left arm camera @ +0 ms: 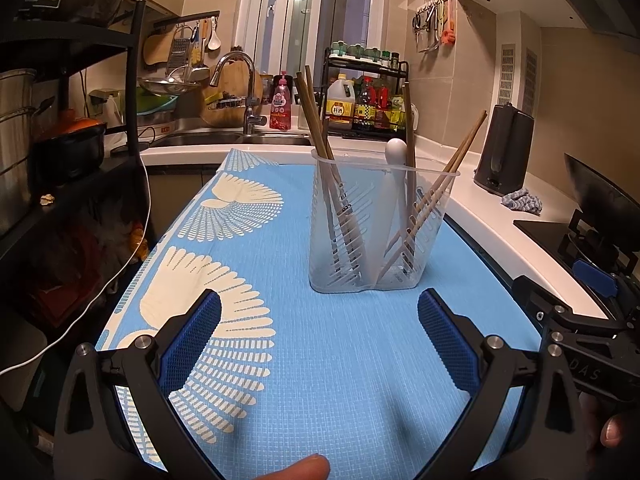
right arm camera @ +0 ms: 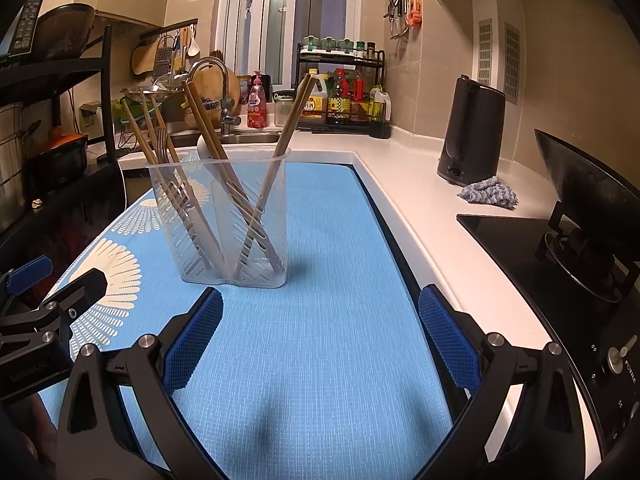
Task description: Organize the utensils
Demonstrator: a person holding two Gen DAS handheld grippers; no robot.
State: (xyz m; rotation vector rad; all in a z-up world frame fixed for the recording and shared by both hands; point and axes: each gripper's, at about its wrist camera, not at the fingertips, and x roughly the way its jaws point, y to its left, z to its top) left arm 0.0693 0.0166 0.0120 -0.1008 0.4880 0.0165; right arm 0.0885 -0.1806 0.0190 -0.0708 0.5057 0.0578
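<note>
On the blue mat (left arm camera: 340, 360), chopsticks (left arm camera: 316, 120) and spoon (left arm camera: 396, 150) sit in the holder (left arm camera: 380, 220), both grippers' fingers (left arm camera: 192, 336) spread empty, looks finished so just backing off.

Bare blue mat (right arm camera: 320, 340) all around the clear utensil holder (right arm camera: 224, 220): in front, left and right. Above the holder, chopsticks (right arm camera: 208, 128) splaying outward over the rim. Well right of the holder, a kettle (right arm camera: 470, 132) and cloth (right arm camera: 488, 194).

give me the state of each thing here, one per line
left gripper: open, empty
right gripper: open, empty
utensil holder: upright on the blue mat
chopsticks: leaning inside the holder
white spoon: standing in the holder
kettle: upright, lid shut
</note>
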